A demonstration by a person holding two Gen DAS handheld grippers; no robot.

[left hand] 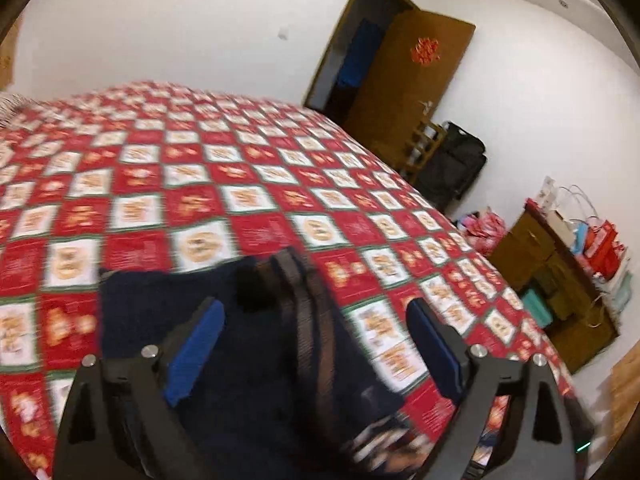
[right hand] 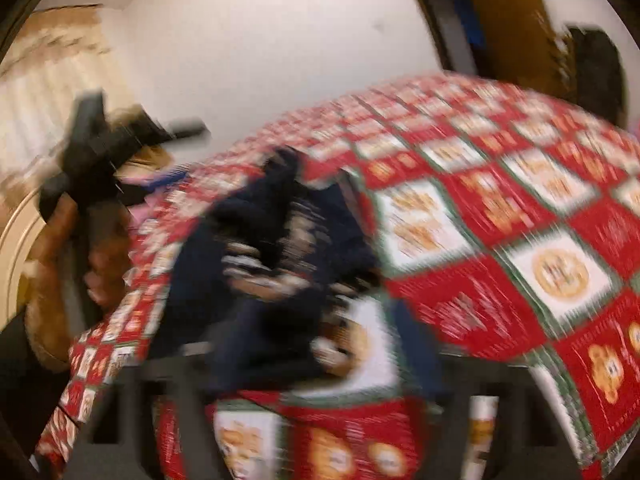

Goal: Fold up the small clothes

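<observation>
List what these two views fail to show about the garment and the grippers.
- Garment type: left wrist view, near end hidden behind the left gripper.
- Its folds: right wrist view, motion blur.
- Right gripper jaw state: fingers smeared by blur.
- Bedspread prints: too blurred to read in both views.
</observation>
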